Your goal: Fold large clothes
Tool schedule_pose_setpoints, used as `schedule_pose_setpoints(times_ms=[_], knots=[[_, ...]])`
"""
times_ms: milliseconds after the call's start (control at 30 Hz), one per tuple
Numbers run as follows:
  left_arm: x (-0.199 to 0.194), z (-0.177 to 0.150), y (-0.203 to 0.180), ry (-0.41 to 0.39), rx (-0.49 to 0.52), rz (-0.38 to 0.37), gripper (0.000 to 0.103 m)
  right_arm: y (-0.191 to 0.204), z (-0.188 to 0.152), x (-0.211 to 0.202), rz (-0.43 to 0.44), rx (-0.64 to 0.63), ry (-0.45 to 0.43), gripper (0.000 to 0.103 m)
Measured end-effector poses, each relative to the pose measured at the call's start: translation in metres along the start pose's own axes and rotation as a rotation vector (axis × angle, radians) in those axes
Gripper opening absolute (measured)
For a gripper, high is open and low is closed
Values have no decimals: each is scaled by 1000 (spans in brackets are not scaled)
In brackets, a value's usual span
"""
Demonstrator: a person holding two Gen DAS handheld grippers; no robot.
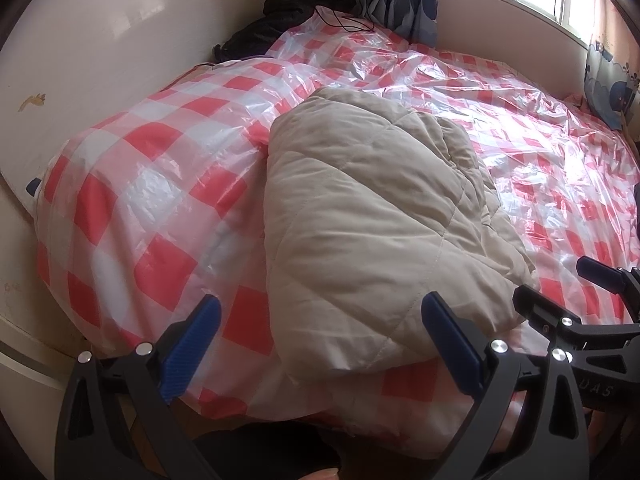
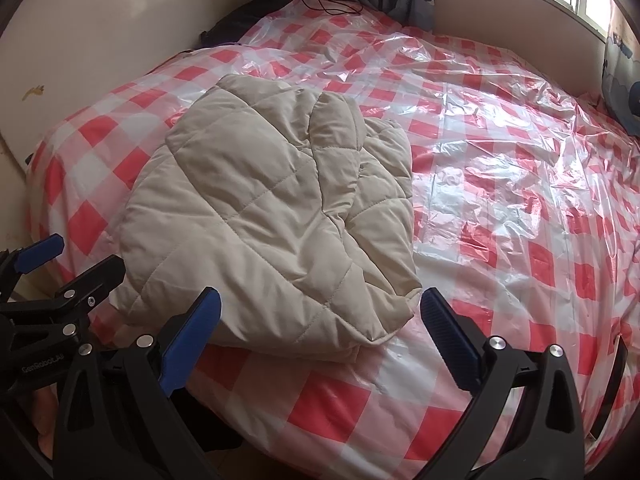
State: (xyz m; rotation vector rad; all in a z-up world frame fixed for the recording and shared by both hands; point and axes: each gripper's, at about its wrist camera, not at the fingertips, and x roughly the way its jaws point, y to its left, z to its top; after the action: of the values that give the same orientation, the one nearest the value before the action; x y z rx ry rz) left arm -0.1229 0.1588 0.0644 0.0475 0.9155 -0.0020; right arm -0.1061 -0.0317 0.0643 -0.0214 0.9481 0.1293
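Plainly, the biggest hazard for us is the bed (image 2: pixel 500 152) itself, or rather the glossy red-and-white checked plastic sheet (image 1: pixel 132 200) stretched over it: it looks slick and crinkled, so we judge that any push or drag on the garment could make the whole bundle slide toward the near edge instead of creasing where we want. Next comes the beige quilted jacket (image 2: pixel 264 216), which lies already gathered into a thick, roughly folded bundle on the near left part of the bed, its near hem close to the mattress edge; its padding looks springy, and we expect a fold pressed too lightly to puff open again, while a pinch taken through only the top layer would peel that layer off and undo the stack. A flap on its right side sits loosely over the rest and could slip off if we lift from the left alone. Smaller still, our two tools: the left gripper (image 1: pixel 320 340) and the right gripper (image 2: pixel 320 336) both hover at the near edge with fingers spread wide and nothing between them, side by side and close enough that they might knock together if we reach for the same corner.
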Motion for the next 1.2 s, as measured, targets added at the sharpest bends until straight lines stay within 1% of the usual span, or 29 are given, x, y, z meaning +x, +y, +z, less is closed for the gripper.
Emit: schedule_pose_setpoints(times_ms=[1200], knots=[[1,-1,4,11,-8,4,96,0,-2,1,1,-2,6,97]])
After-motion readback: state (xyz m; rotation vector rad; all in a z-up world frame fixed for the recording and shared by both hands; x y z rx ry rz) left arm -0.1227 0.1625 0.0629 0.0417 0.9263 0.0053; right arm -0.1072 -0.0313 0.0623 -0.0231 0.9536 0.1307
